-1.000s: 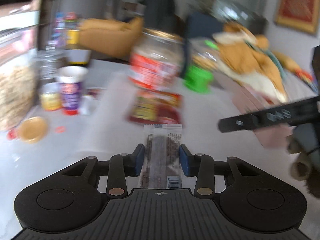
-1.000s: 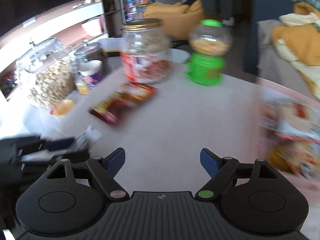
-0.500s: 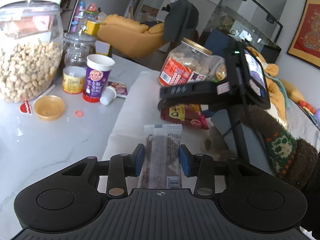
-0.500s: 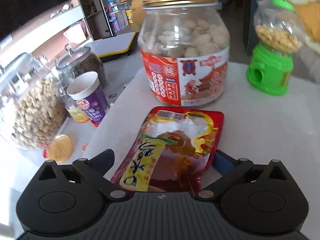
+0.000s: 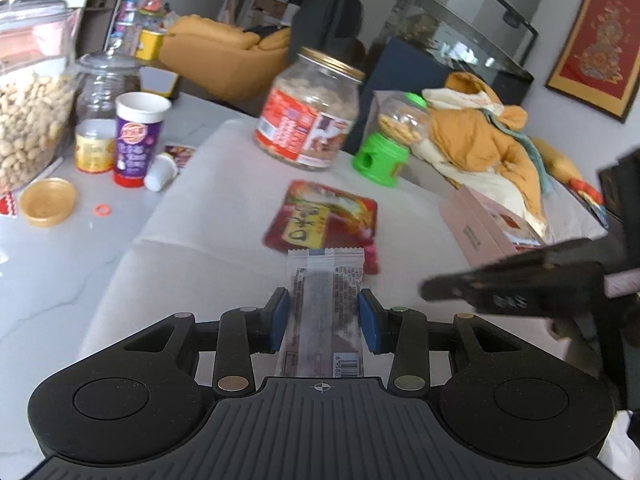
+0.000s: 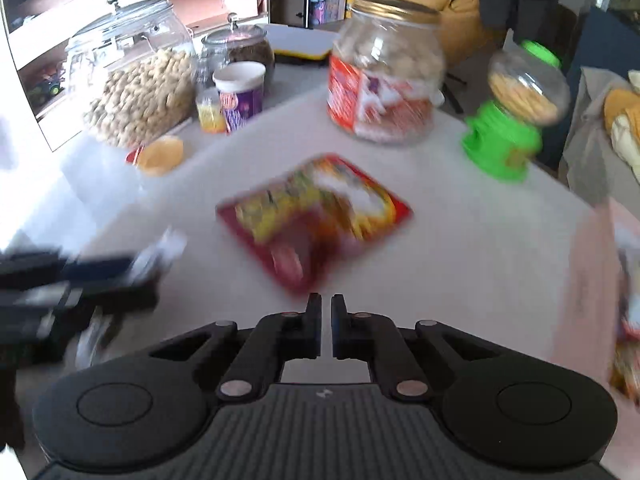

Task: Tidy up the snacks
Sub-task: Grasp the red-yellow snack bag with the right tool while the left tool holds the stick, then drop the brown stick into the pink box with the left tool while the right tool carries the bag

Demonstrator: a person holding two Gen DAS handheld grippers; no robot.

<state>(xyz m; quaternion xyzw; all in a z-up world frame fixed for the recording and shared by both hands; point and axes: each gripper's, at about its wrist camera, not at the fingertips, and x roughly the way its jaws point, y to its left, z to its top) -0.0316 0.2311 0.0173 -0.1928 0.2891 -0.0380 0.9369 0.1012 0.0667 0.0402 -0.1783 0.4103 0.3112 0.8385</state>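
Clamping a clear-wrapped brown snack bar [image 5: 325,304] lengthwise, the left gripper [image 5: 323,312] carries it above the worktop [image 5: 224,216]; the right gripper [image 6: 326,320], fingers nearly together and empty, sits behind the flat red snack pouch [image 6: 316,216].

Pouch [image 5: 322,216] lies before jar [image 5: 310,114], apparently apart.

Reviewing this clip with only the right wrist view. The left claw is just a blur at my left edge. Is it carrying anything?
Observer: Yes. The left claw is shut on a clear-wrapped dark snack bar, with its barcode end toward the camera.
Operator: Is there anything near the purple cup that I can't see?
Observer: A small white bottle lies on its side by the foot of the purple cup, on the side nearer the red pouch.
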